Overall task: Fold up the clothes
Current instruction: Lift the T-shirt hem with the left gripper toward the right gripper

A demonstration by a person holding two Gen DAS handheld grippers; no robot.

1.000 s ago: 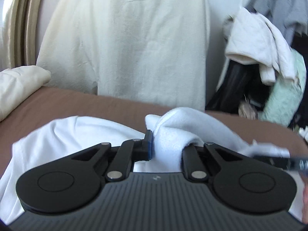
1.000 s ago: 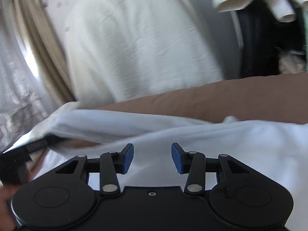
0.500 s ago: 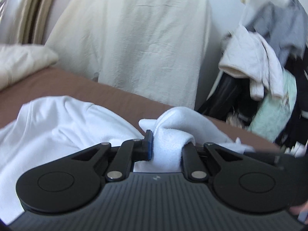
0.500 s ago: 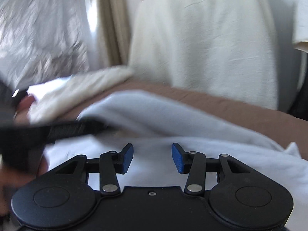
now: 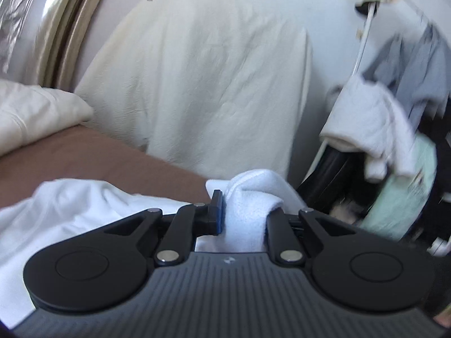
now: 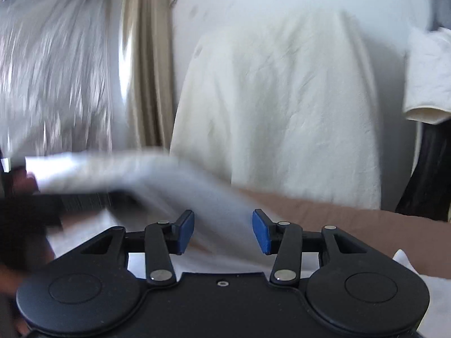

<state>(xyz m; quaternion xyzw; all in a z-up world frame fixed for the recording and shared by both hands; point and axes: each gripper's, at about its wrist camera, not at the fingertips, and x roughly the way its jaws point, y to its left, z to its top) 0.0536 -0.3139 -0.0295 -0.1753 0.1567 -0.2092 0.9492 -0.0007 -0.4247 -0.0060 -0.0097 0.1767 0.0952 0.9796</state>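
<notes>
A: Where is the white garment (image 5: 70,211) now?

B: Spread over the brown bed (image 5: 93,155), with one bunched corner pinched in the left hand-held gripper (image 5: 245,214). Its jaws are clamped together on that fold, the cloth bulging up between them, just as it was a second ago.

A: And the right hand-held gripper (image 6: 222,231)?

B: Its blue pads (image 6: 186,231) stand apart with nothing pressed between them. The gap looks the same as before. White cloth lies below and behind them.

A: What differs from the earlier pictures?

B: The right view has swung round. Earlier the garment filled its lower half, lying flat. Now a lifted flap of it (image 6: 135,174) stretches from the left edge down toward the pads, blurred, and a curtain (image 6: 146,84) shows behind. At the left edge a dark, blurred shape shows beside the flap; I cannot tell what it is.

A: And the left view?

B: It has tilted. The cream sheet (image 5: 203,84) against the wall now leans, and the heap of clothes (image 5: 394,146) at the right sits lower. A pillow (image 5: 33,112) lies at the left edge.
</notes>
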